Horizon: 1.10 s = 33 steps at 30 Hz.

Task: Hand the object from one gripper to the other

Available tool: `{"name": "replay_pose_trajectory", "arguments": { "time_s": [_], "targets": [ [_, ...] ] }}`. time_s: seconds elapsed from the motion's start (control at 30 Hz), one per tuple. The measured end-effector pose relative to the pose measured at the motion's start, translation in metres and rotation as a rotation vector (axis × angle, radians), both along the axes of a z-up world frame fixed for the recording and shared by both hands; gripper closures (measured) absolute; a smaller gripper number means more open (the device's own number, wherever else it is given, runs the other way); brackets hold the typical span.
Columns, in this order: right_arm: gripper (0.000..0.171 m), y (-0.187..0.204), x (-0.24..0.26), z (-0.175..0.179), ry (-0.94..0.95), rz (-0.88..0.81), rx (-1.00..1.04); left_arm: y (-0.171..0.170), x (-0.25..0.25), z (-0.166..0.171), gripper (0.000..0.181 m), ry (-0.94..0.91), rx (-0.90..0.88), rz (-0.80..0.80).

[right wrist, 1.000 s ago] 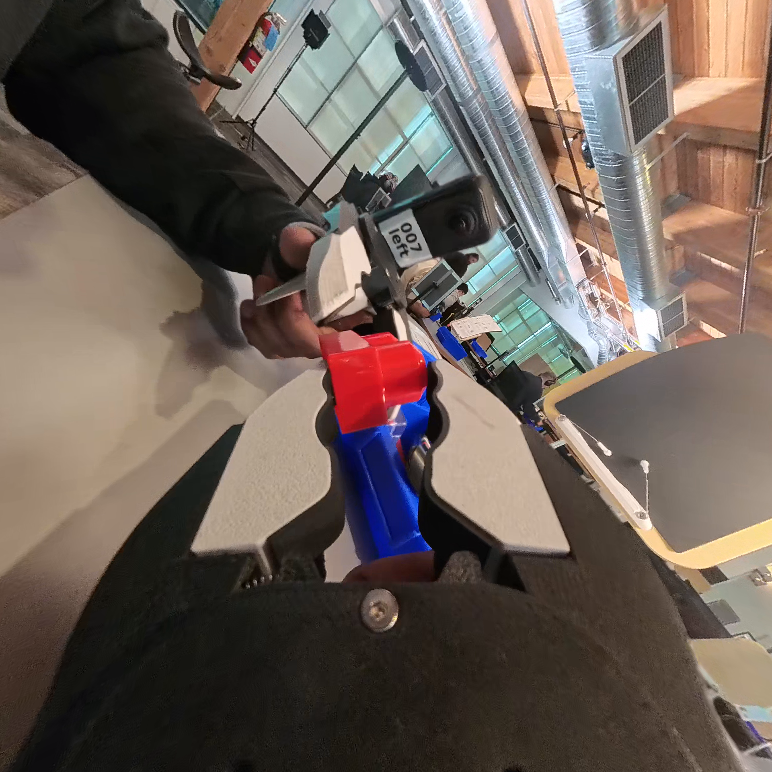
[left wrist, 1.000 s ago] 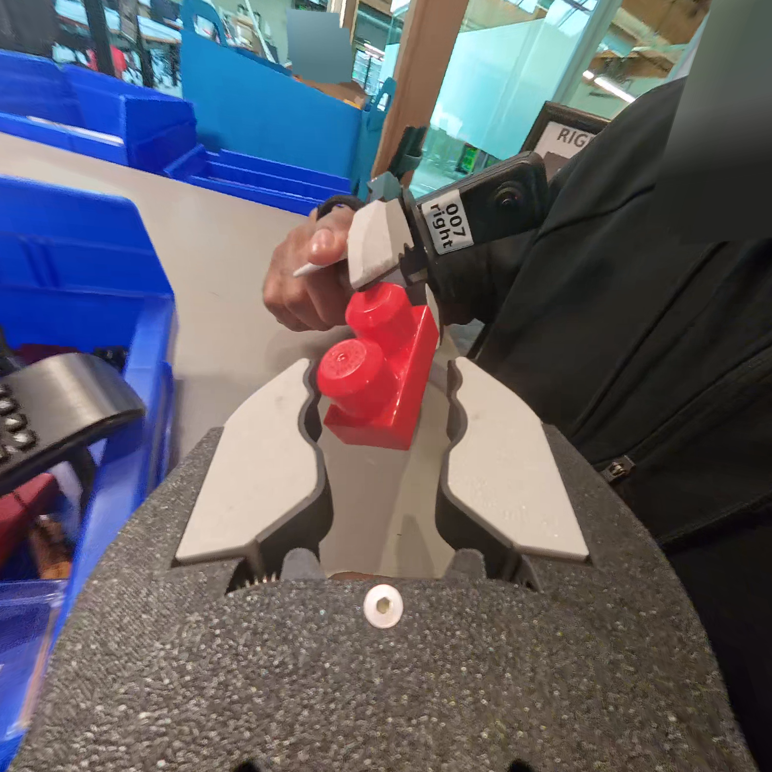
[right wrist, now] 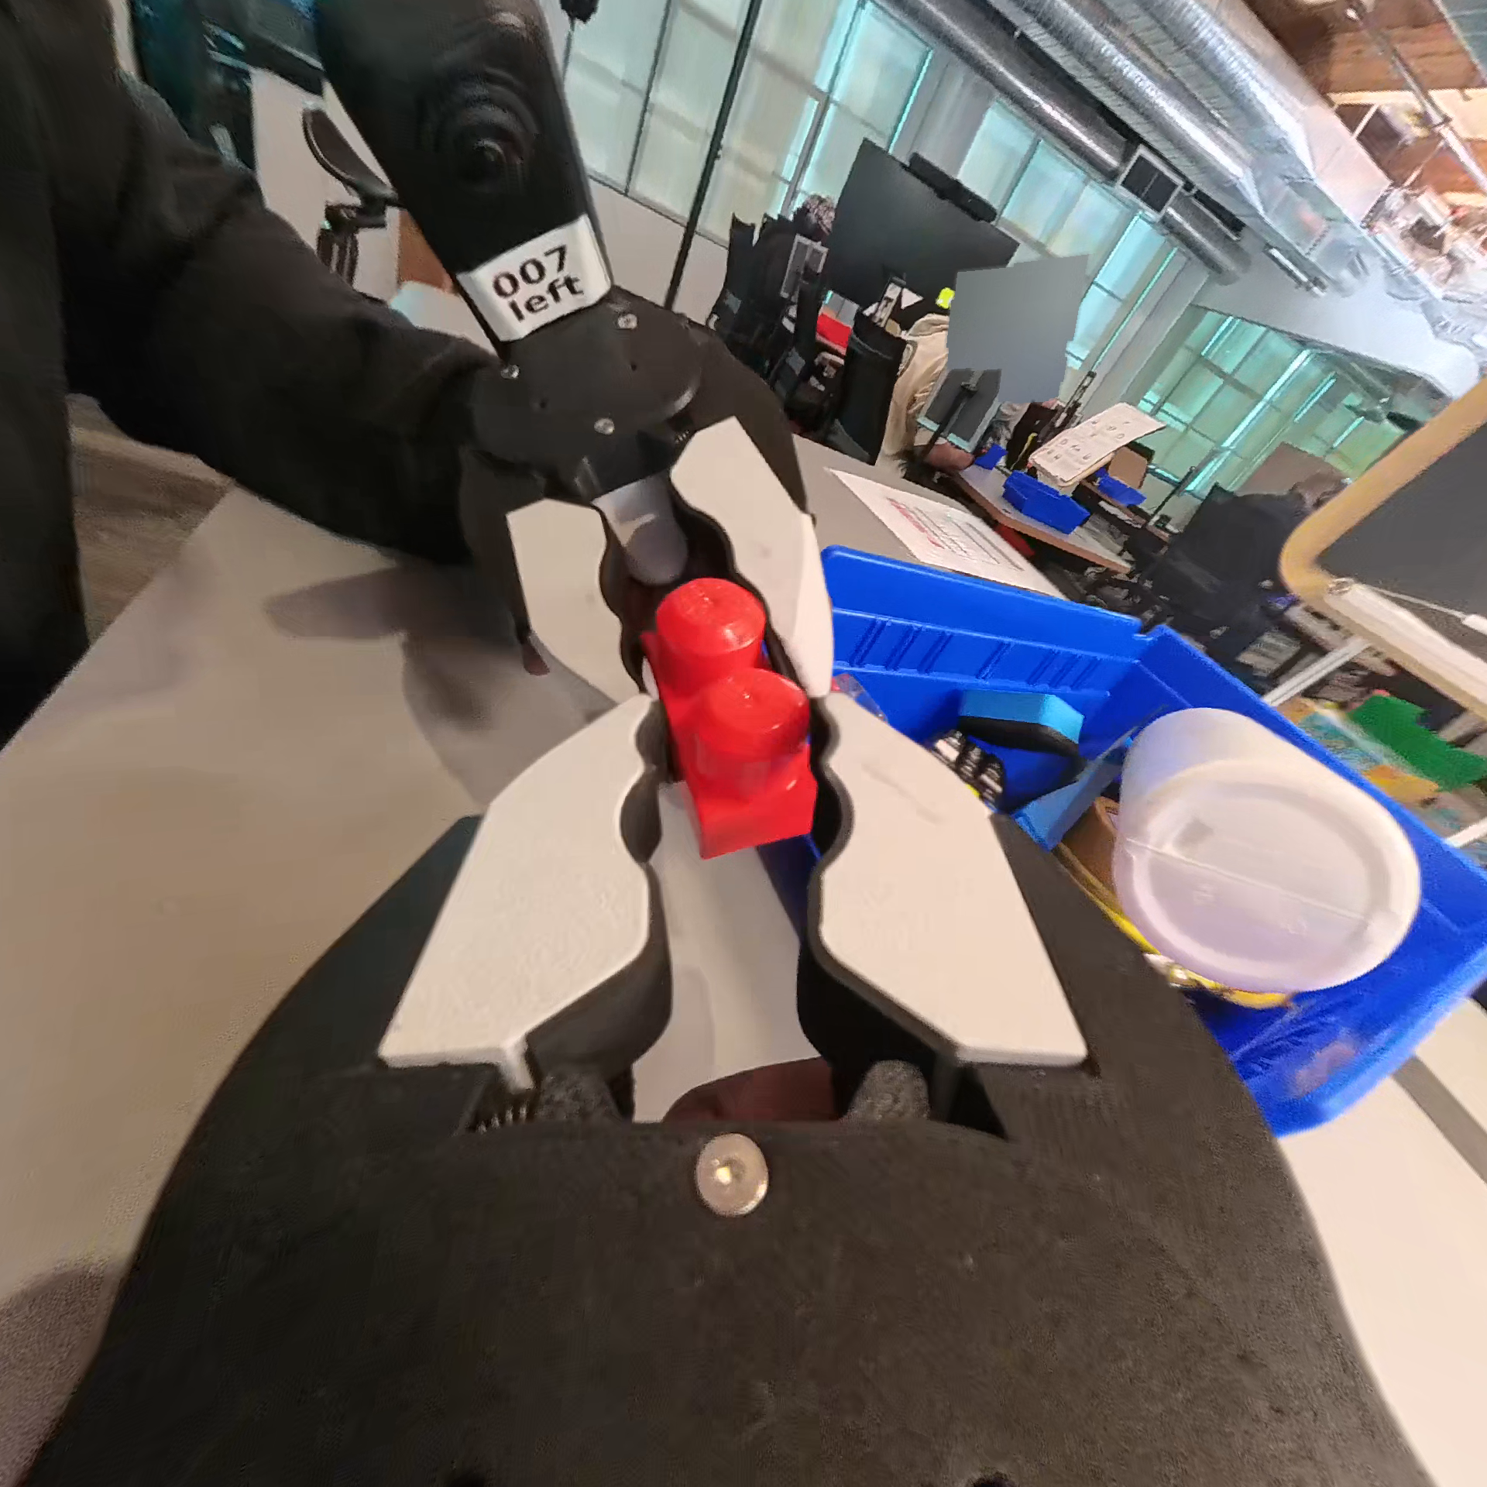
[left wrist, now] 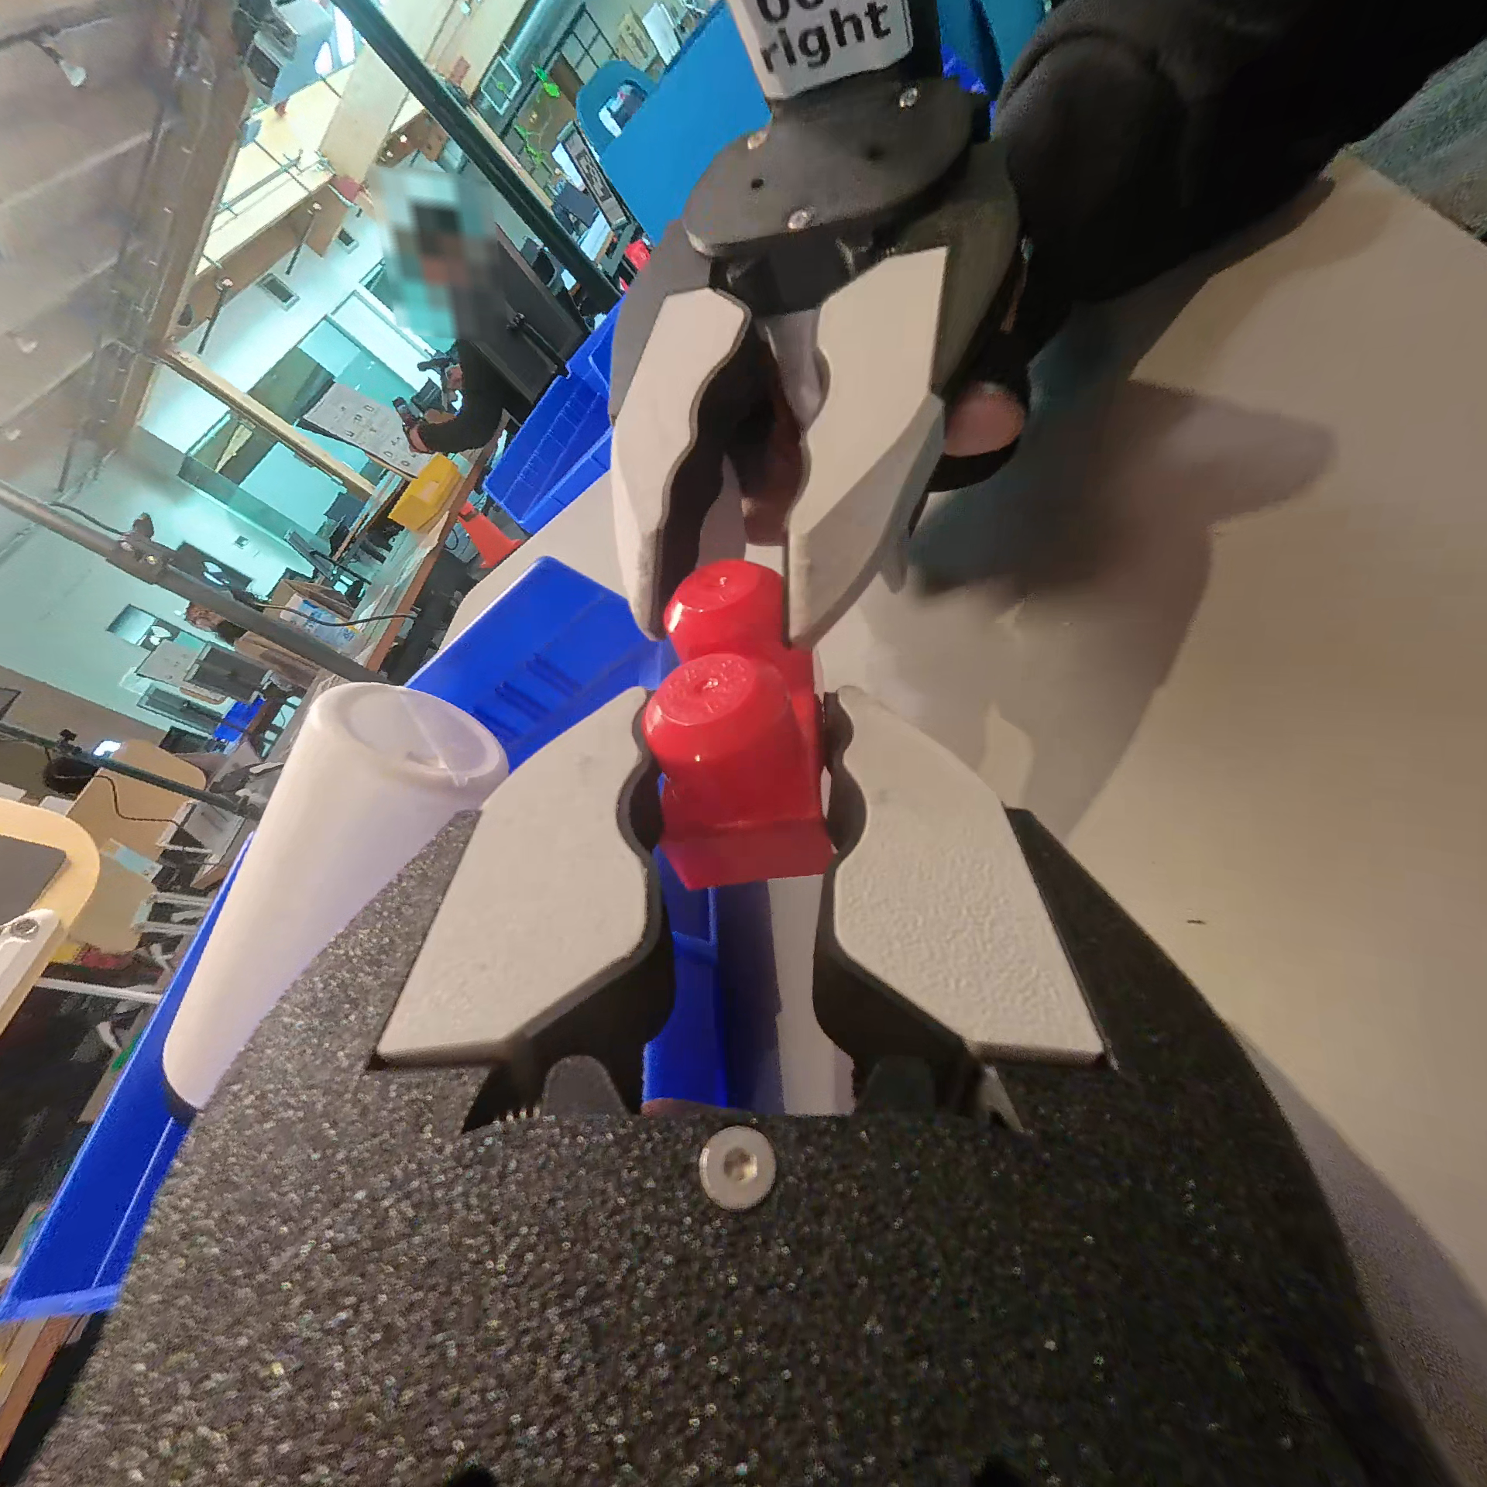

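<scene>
Tabletop; red block's (left wrist: pixel 736 772) base hidden.

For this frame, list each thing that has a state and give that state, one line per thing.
Red plastic two-stud building block: off the table, held at both ends between the two grippers.
Left gripper: shut on the block's near end.
Right gripper: shut on the block's other end.
Blue plastic bin: open-topped, resting on the table, items inside.
White translucent plastic cup: tipped on its side in the bin, looks empty.

left wrist: faces right gripper (left wrist: pixel 724 636) | right wrist: faces back (close) | shared: red block (right wrist: pixel 728 716)
</scene>
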State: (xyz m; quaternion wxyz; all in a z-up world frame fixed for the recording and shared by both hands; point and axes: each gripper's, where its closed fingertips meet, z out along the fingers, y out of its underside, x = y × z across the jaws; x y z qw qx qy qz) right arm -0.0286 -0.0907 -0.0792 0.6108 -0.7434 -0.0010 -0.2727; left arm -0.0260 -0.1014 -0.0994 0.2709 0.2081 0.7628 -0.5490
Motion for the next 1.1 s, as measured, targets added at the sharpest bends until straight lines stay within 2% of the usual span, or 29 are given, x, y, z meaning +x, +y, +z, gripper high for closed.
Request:
{"name": "replay_pose_trajectory", "arguments": {
  "time_s": [0.03,0.23,0.37,0.67,0.8,0.97,1.1],
  "targets": [
    [0.143,-0.001,0.002,-0.001,-0.017,-0.014,-0.014,0.000,0.002,-0.001,0.143,-0.005,0.004,0.012],
    [0.143,-0.003,0.006,0.002,-0.092,-0.050,-0.030,0.001,0.010,-0.002,0.139,0.105,0.000,0.050],
    [0.143,-0.009,0.010,0.012,-0.045,-0.054,0.031,0.005,0.015,0.012,0.130,0.176,-0.069,0.051],
    [0.143,-0.018,0.020,0.016,0.417,0.030,0.216,0.007,0.008,0.024,0.117,-0.279,-0.096,0.059],
    [0.143,-0.012,0.013,0.004,0.609,0.110,0.209,0.005,0.002,0.018,0.119,-0.462,-0.067,0.038],
    [0.143,-0.005,0.007,-0.008,0.657,0.136,0.168,0.002,-0.003,0.002,0.134,-0.493,0.006,0.015],
    [0.142,-0.009,0.017,-0.007,0.525,0.049,0.139,0.002,0.008,0.001,0.134,-0.398,0.025,0.087]
  ]
}}
